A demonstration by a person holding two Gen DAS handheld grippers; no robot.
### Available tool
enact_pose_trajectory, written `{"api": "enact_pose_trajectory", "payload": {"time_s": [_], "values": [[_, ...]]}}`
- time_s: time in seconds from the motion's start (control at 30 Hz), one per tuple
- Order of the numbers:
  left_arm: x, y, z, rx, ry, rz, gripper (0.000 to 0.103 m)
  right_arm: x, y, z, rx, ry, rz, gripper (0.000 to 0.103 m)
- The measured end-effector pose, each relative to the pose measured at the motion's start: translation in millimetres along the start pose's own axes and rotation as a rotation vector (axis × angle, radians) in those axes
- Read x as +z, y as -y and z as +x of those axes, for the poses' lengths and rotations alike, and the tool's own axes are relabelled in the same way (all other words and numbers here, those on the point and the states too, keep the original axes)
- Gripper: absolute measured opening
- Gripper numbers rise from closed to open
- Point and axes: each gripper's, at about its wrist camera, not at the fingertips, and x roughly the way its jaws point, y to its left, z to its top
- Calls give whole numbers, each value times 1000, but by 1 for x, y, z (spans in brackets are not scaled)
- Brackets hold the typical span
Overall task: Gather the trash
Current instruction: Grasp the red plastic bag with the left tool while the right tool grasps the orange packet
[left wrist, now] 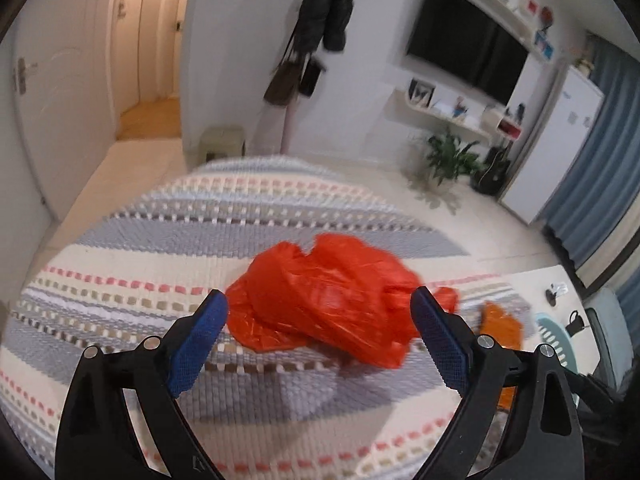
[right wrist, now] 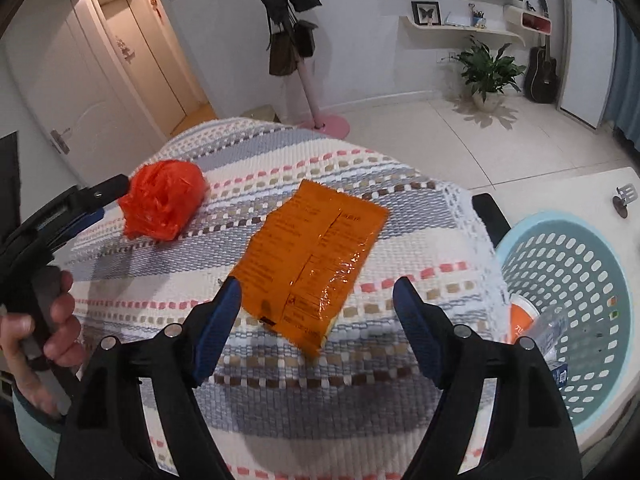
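Right gripper jaws spread wide, nothing between them, hovering just over the near end of an orange snack wrapper that lies flat on the striped woven cover. Wrapper looks like thin glossy film: light, slick, crinkly, probably empty. Best bite is likely the near edge, which seems to lift a little off the cloth; a flat pinch mid-panel would probably slide. Left gripper likewise released, fingers either side of a crumpled red plastic bag on the same cover; whether the pads touch it cannot be told through the blur. Bag judged soft, nearly weightless, compressible; any bunched fold should hold. To the right, a pale blue perforated basket sits beside the cover, some items already inside. Beyond, tiled floor, potted plant, coat stand.
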Motion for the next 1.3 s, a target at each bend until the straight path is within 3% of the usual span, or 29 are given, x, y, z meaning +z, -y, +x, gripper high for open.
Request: {"api": "enact_pose_trajectory", "payload": {"time_s": [0.13,0.4,0.5,0.77,0.93,1.13,1.2,1.3], "values": [[0,-5,23,-9,-46,-12,87,3,-4,8,-12,-20,-13,76],[-8,-2,31,2,-36,33,43,9,-6,30,-51,-67,-9,81],[-10,-4,26,-8,-10,18,38,12,-14,36,-67,-80,-15,86],[-19,-7,13,-2,49,-4,38,17,-41,50,-135,-87,-91,86],[-21,-2,10,9,61,2,38,16,-57,52,-144,-60,-154,58],[-22,7,8,12,69,33,38,12,-65,49,-122,-33,-204,32],[-22,9,8,17,76,38,38,10,-67,46,-127,-17,-216,25],[-22,12,6,14,89,40,38,11,-68,43,-106,-7,-209,23]]}}
